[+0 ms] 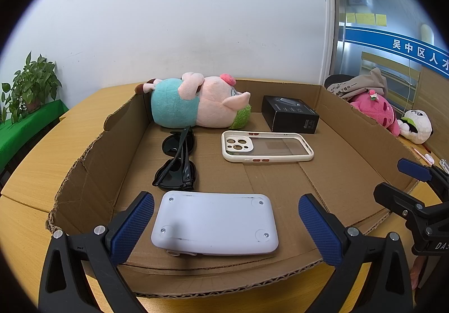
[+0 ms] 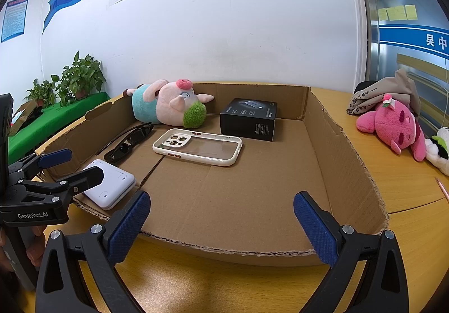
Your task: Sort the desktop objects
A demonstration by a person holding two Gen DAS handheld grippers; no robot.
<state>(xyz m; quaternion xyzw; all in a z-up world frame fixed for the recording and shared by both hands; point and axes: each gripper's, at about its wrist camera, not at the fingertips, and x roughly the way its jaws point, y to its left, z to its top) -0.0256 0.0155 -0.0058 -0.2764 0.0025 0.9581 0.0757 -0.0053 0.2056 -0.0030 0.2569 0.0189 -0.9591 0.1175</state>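
A shallow cardboard tray holds a pig plush, a black box, a cream phone case, black sunglasses and a white flat device. My left gripper is open with its blue pads on either side of the white device, not touching it. My right gripper is open and empty over the tray's front edge.
The tray lies on a wooden table. A pink plush, a panda plush and a grey cloth bag lie at the right outside the tray. Potted plants stand on a green shelf at the left. A white wall is behind.
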